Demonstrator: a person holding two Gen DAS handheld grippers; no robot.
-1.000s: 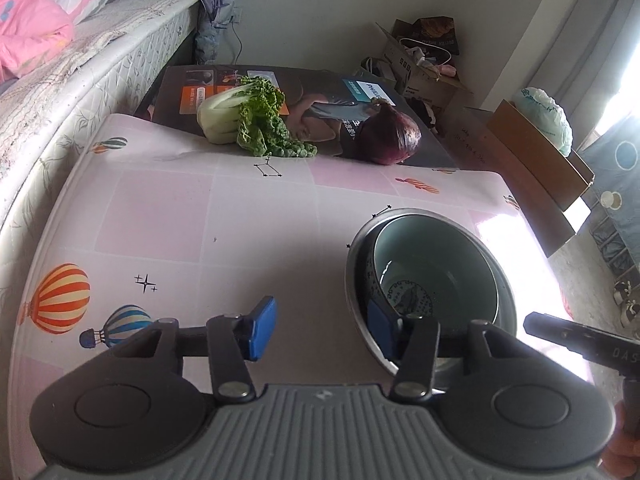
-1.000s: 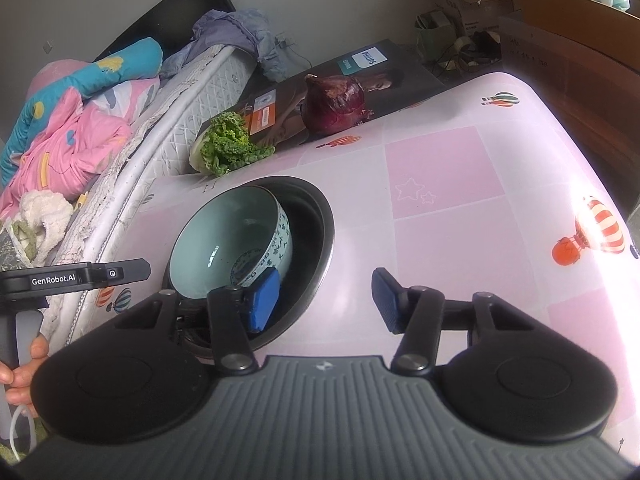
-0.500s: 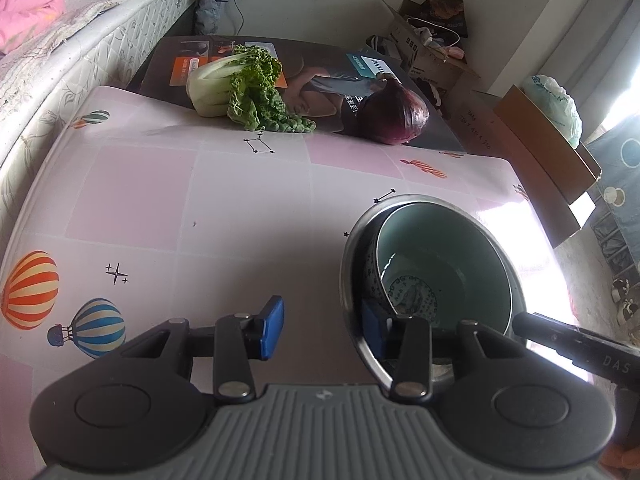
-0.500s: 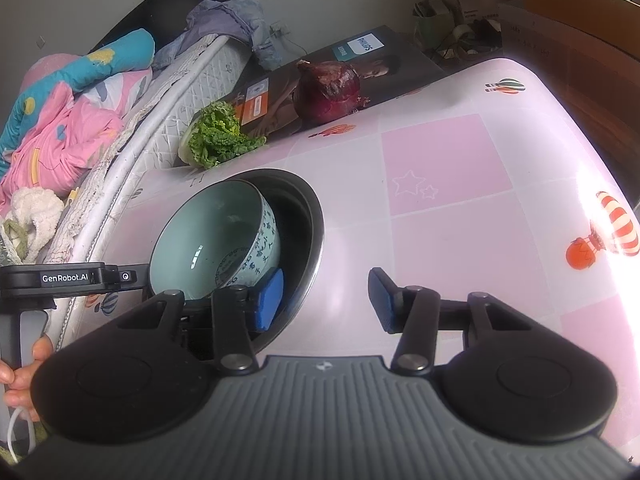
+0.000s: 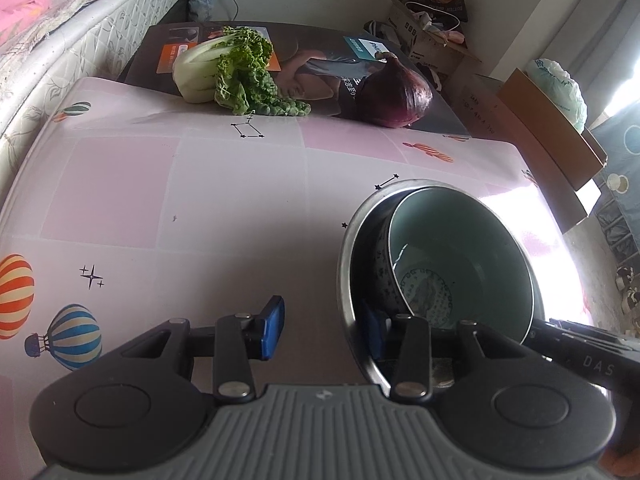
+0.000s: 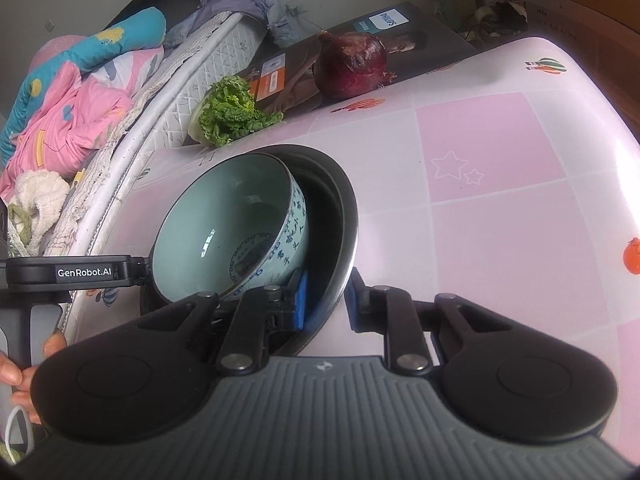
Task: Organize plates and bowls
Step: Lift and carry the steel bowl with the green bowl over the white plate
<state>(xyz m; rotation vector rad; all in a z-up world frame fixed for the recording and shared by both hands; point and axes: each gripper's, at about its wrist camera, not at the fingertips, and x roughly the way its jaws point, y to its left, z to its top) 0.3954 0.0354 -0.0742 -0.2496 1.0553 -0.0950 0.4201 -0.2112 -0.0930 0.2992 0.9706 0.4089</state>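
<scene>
A pale green ceramic bowl (image 5: 460, 252) (image 6: 224, 220) with a blue pattern leans tilted inside a wider metal bowl (image 5: 344, 264) (image 6: 348, 216) on the pink tablecloth. My left gripper (image 5: 320, 330) straddles the metal bowl's near rim. One pad is inside, the other stands clear outside, so it is open. On the opposite side, my right gripper (image 6: 326, 300) has its jaws closing on the rim, one blue pad inside and one outside, both against the metal. Each view shows the other gripper's black body across the bowls.
A leafy green cabbage (image 5: 224, 72) and a red onion (image 5: 394, 96) lie on a dark printed box (image 5: 312, 52) at the table's far edge. A bed (image 6: 80, 92) runs along one side. Cardboard boxes (image 5: 548, 128) stand on the floor beyond.
Both grippers have come down and closer to the bowls. The right jaws have narrowed from wide apart to pinching the metal bowl's rim. The left jaws narrowed slightly.
</scene>
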